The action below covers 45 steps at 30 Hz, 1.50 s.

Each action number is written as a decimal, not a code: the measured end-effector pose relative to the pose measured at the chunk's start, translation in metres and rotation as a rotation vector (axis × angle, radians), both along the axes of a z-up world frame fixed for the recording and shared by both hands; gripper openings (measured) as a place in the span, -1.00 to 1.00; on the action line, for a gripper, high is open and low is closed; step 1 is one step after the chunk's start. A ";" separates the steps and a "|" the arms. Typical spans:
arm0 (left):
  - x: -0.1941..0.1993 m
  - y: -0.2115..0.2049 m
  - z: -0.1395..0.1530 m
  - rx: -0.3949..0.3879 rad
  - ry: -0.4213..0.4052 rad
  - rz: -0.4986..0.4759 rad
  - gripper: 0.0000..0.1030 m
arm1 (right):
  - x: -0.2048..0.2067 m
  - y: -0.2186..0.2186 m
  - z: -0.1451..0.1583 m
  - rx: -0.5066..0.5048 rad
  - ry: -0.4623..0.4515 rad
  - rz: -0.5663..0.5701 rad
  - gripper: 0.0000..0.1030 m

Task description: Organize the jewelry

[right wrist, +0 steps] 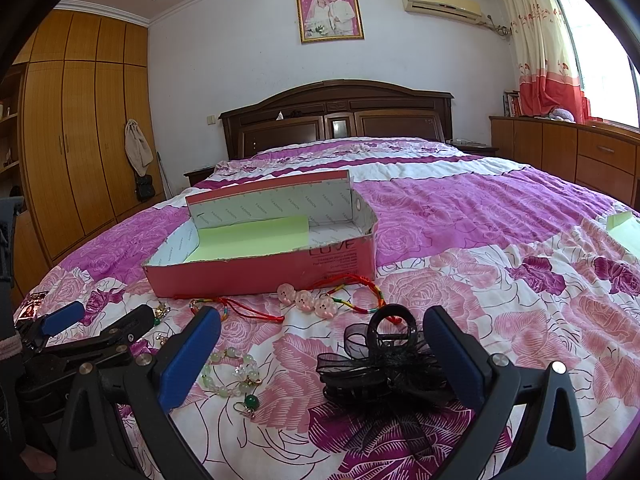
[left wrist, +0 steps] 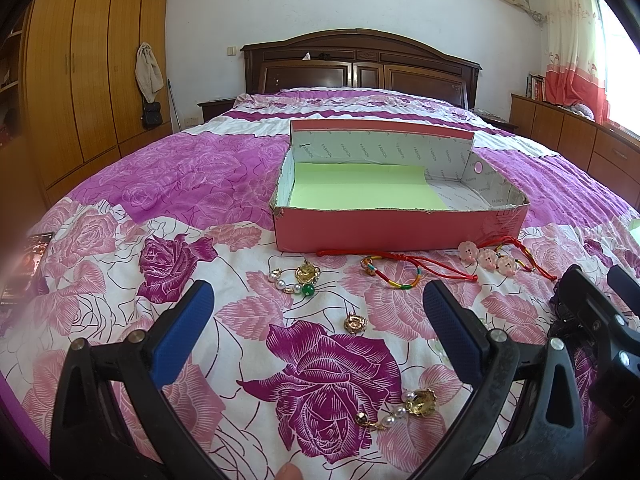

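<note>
The bed (left wrist: pixel 168 184), spread with a rose-printed quilt, serves as the work surface, and everything sits toward its foot, near the person. Largest on it is the pink box (left wrist: pixel 396 230), lid-less and lined with a green sheet, its open top facing up so pieces can be dropped straight in; nothing lies in it yet, so the sorting looks barely begun. The left gripper (left wrist: pixel 318 322) hovers low over the quilt with its fingers spread wide apart and holding nothing, and the right gripper (right wrist: pixel 322 356) is likewise wide open and empty, its fingers straddling the black hair clip (right wrist: pixel 384 364) as if lined up for a grasp. In front of the box lie the red cords (left wrist: pixel 400 258) and, beside them, three pink charms (left wrist: pixel 486 258). Nearer lie a pearl bracelet (left wrist: pixel 294 278), a pale green bead bracelet (right wrist: pixel 232 374), a pearl earring (left wrist: pixel 400 410), and a small gold ring (left wrist: pixel 355 322) between the left fingers.
</note>
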<state>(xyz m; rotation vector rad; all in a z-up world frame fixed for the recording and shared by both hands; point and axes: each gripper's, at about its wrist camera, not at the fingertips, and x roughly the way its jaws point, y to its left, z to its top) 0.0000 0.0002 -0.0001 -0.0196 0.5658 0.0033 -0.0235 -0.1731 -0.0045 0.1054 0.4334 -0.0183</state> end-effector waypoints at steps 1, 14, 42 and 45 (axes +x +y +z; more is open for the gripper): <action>0.000 0.000 0.000 0.000 0.000 0.000 0.90 | 0.000 0.000 0.000 0.000 0.000 0.000 1.00; 0.000 0.000 0.000 0.000 -0.001 0.000 0.90 | 0.000 0.000 0.000 0.001 0.001 0.000 1.00; 0.006 0.005 0.002 0.001 0.026 0.026 0.89 | 0.002 -0.011 0.005 0.066 0.032 0.004 1.00; 0.008 0.008 0.007 -0.013 0.036 0.014 0.89 | 0.002 -0.019 0.013 0.106 0.044 -0.004 1.00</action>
